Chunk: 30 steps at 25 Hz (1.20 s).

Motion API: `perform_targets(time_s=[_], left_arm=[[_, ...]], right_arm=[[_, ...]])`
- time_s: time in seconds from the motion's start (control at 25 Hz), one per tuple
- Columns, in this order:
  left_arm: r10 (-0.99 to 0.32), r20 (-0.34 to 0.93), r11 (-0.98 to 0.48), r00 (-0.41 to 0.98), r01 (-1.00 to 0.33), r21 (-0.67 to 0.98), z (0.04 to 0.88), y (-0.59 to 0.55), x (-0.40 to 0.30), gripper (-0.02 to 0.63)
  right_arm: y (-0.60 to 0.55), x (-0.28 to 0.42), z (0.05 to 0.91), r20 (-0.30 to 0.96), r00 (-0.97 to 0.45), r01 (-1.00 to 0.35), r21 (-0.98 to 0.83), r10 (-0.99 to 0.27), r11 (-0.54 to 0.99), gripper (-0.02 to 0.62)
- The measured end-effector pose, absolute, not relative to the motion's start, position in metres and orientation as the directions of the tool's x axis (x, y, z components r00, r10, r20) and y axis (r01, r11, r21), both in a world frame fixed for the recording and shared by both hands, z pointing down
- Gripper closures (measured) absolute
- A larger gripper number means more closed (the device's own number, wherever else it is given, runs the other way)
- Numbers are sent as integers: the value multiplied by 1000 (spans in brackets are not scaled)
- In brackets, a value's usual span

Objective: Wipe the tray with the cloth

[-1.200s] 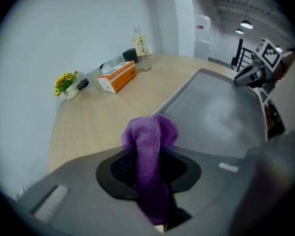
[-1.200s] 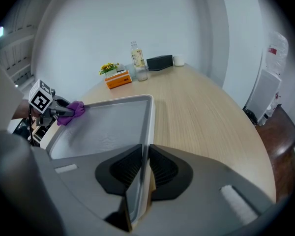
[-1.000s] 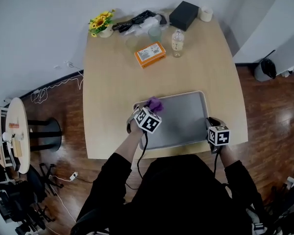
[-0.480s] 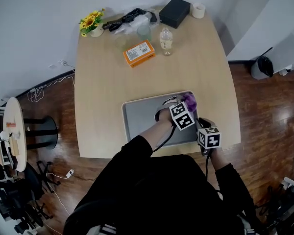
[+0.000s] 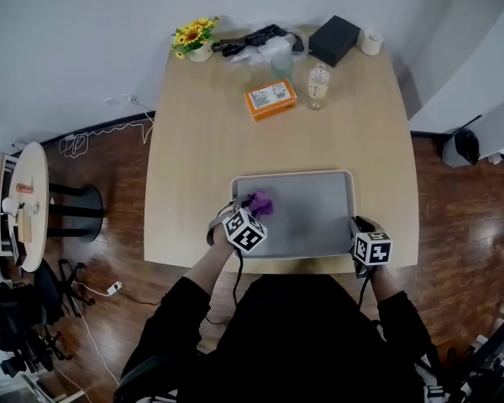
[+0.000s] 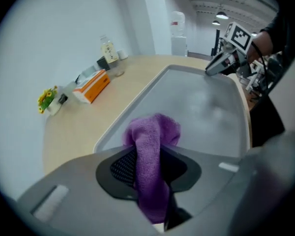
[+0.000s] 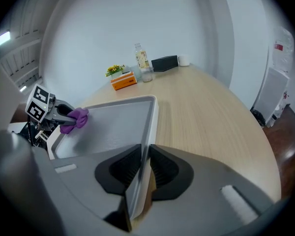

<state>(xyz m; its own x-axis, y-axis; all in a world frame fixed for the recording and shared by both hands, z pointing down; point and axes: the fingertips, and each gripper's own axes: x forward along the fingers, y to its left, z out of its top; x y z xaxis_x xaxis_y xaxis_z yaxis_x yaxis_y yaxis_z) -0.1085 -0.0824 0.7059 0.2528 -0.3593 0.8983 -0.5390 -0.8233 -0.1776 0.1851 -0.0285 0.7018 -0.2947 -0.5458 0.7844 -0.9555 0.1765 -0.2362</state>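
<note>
Head view, from above: a pale wooden table (image 5: 202, 141) carries a grey rectangular metal tray (image 5: 307, 217) close to the edge where the person stands. The left gripper (image 5: 254, 209) sits at the tray's left end. Its jaws are closed on a purple terry cloth (image 5: 261, 201), which bunches out beyond the tips just inside the left rim.

Left gripper view: the cloth (image 6: 150, 146) runs as a folded strip between the two dark pads (image 6: 122, 165), pinched tight, with its free end over the tray floor (image 6: 206, 107). Whether the cloth actually presses on the metal is hard to judge from these angles.

Right gripper view: the right gripper (image 7: 142, 171) is clamped on the tray's right-hand rim near the near corner, with the thin edge standing between its closed jaws. The left gripper (image 7: 69, 116) and the cloth (image 7: 77, 118) show at the opposite end of the tray (image 7: 108, 127).

At the far end of the table, well apart from the tray, are:
- an orange carton (image 5: 270, 100)
- a clear plastic bottle (image 5: 317, 81)
- a black box (image 5: 334, 40)
- a small pot of yellow sunflowers (image 5: 195, 40)
- a white tape roll (image 5: 370, 41)
</note>
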Motion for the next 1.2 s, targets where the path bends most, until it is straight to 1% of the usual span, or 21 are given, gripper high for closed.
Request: perform_targets(time_s=[0.08,0.16,0.24,0.32,0.52,0.64,0.72,0.76,0.84,0.96,1.08,1.2], left_arm=[[-367,901,-794,233,-584,-172,705,-84,-132,518],[-366,903,-786,226,-595,-169,705,-85,-135,518],[-362,905,-804,223,-566,-182,706,-86,-120,519],[-350,902,-838,253,-515,-181,705,-87,-87,518],[-269,885,-937,381,-315,-149,696,-84,47,518],[-232,888,-971,397,-143,-190,697,-76,120,518],[-233,891,-971,390,-46,-234,698,-70,148,518],[-238,891,-968,387,-20,-250,699,-67,153,518],[-239,889,-968,391,-19,-252,700,-63,149,518],[-241,889,-971,389,-96,-221,702,-61,110,518],[-283,899,-955,335,-184,-232,702,-65,37,518],[-335,913,-928,234,-247,-278,705,-70,-47,518]], right_arm=[[-30,182,702,784,-291,-957,-231,-549,177,537],[-32,181,702,785,-289,-957,-232,-548,172,537],[-32,182,702,785,-290,-957,-239,-548,164,537],[-33,182,701,782,-290,-957,-242,-551,160,537],[-33,181,698,773,-291,-956,-245,-563,158,537],[-34,181,699,771,-299,-954,-251,-562,164,537],[-34,182,700,771,-305,-952,-254,-559,169,537],[-34,181,700,771,-309,-951,-256,-557,173,537],[-34,182,700,772,-311,-950,-255,-554,178,537],[-31,185,701,774,-308,-951,-249,-554,182,537],[-29,186,701,776,-309,-951,-245,-550,188,537],[-30,186,703,776,-313,-950,-249,-547,191,534]])
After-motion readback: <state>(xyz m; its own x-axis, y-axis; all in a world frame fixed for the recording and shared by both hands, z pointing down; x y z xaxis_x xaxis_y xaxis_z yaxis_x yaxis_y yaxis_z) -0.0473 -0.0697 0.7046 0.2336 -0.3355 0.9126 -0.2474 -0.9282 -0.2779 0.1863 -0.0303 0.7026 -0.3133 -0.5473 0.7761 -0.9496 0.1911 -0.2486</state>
